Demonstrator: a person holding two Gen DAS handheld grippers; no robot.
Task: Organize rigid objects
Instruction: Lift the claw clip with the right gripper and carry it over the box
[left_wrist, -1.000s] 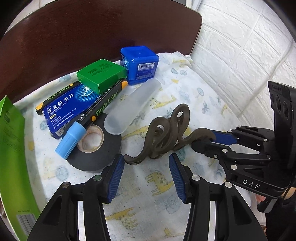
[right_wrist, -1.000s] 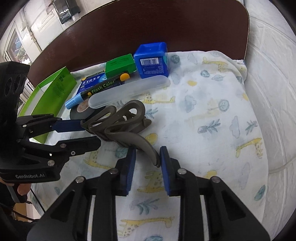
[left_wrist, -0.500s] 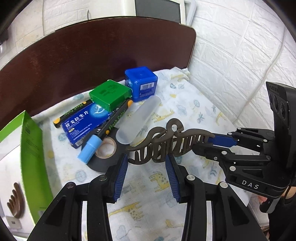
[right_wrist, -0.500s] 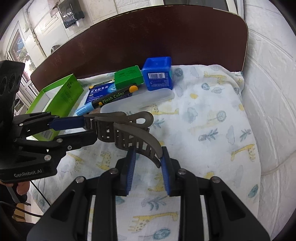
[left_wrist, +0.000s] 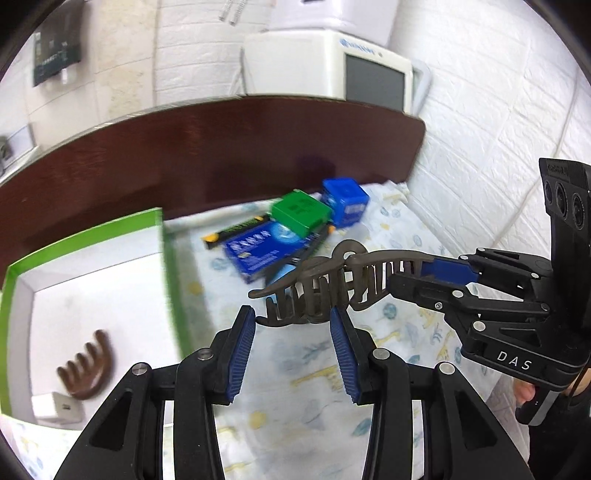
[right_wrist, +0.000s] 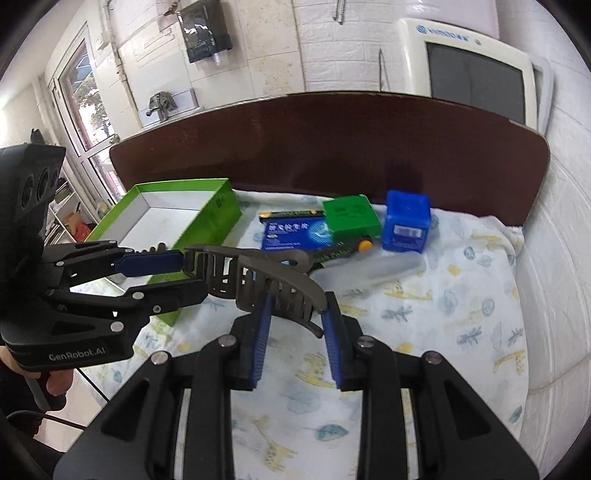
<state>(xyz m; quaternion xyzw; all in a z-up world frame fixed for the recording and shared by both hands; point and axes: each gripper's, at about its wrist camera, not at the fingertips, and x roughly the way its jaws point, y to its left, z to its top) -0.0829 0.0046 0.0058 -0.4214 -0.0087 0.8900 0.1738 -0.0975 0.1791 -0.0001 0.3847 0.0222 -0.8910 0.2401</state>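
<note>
both claws pinch the brown hair clip (left_wrist: 325, 291) mid-air above the bed: left claw (left_wrist: 292, 339) one end, right claw (right_wrist: 295, 325) the other. risk: uneven release twists it, missing the green box (left_wrist: 92, 280).

Green box (right_wrist: 207, 218) — giraffe-print cloth (right_wrist: 461, 295)

"DAS" in white on the right gripper (left_wrist: 424, 280) body, at 4 o'clock in the left wrist view; "GenRobot.AI" on the left gripper (right_wrist: 173, 275) body, at 8 o'clock in the right wrist view. Black marker (right_wrist: 341, 253) shows part of "Flash Color", only "...sh Colo..." legible. Blue box (right_wrist: 295, 234) has white Chinese print, the blue cube (right_wrist: 406, 221) a barcode label, the cream monitor (right_wrist: 469, 62) a blue logo: all too small/blurred to read.
</note>
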